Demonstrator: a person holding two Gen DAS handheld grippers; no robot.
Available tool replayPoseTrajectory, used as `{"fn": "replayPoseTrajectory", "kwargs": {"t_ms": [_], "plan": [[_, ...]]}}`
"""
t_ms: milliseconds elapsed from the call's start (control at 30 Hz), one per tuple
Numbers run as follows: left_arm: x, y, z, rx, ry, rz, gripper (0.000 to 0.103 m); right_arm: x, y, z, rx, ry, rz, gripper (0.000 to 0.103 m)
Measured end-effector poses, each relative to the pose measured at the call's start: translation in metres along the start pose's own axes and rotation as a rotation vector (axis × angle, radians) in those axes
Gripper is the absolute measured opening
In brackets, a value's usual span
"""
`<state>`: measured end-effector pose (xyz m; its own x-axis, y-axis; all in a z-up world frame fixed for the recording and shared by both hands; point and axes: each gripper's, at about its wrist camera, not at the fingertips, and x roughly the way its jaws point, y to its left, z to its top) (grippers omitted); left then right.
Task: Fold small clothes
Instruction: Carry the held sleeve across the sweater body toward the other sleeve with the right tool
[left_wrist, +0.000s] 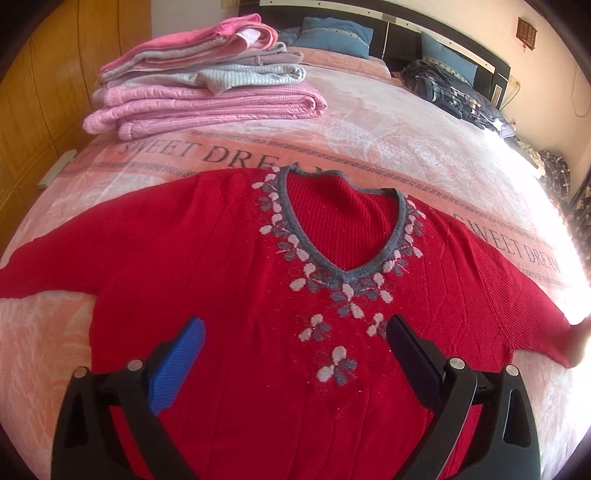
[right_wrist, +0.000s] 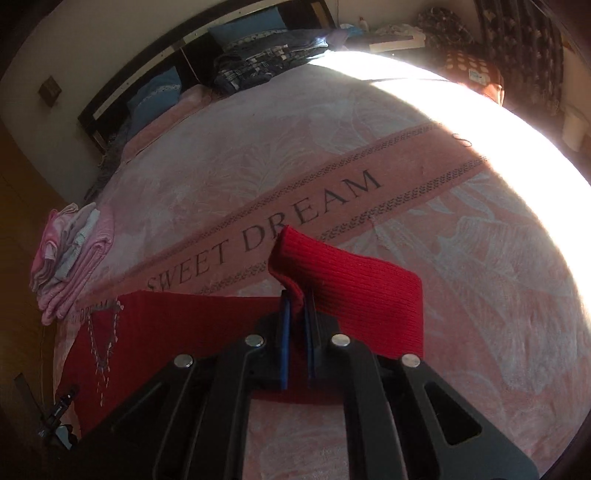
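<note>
Nearest, the right gripper (right_wrist: 297, 299) is clamped w/ jaws nearly together on the ribbed cuff of the sweater's right sleeve (right_wrist: 347, 291), cuff end lifted and folded up over the fingers. The left gripper (left_wrist: 295, 332) hangs wide open, holding nothing, just above the lower chest of the red sweater (left_wrist: 221, 295). Sweater lies flat, front up, on the pink bedspread (left_wrist: 388, 129), both sleeves spread out, V-neck (left_wrist: 343, 229) pointing away. Beyond the neckline, to its far left, sits a stack of folded clothes (left_wrist: 199, 96); pillows (left_wrist: 336, 33) farther still. Step in hand looks like the 1st fold: sleeve in. Next move prob. needs the right gripper to carry the cuff across the chest toward the V-neck, then release flat.
</note>
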<state>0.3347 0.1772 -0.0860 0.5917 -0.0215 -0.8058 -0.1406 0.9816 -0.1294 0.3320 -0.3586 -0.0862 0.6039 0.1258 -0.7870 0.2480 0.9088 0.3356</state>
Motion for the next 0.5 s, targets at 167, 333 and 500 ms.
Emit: {"fn": "replayPoseTrajectory", "kwargs": {"t_ms": [167, 333, 500], "plan": [[0.003, 0.026, 0.001, -0.012, 0.012, -0.016, 0.099, 0.046, 0.124, -0.021, -0.161, 0.081, 0.119, 0.005], [0.011, 0.041, -0.003, -0.014, 0.04, -0.03, 0.099, 0.081, 0.22, -0.06, -0.327, 0.163, 0.167, 0.005], [0.014, 0.047, -0.007, -0.009, 0.049, -0.038, 0.099, 0.114, 0.267, -0.098, -0.423, 0.251, 0.192, 0.005]]}}
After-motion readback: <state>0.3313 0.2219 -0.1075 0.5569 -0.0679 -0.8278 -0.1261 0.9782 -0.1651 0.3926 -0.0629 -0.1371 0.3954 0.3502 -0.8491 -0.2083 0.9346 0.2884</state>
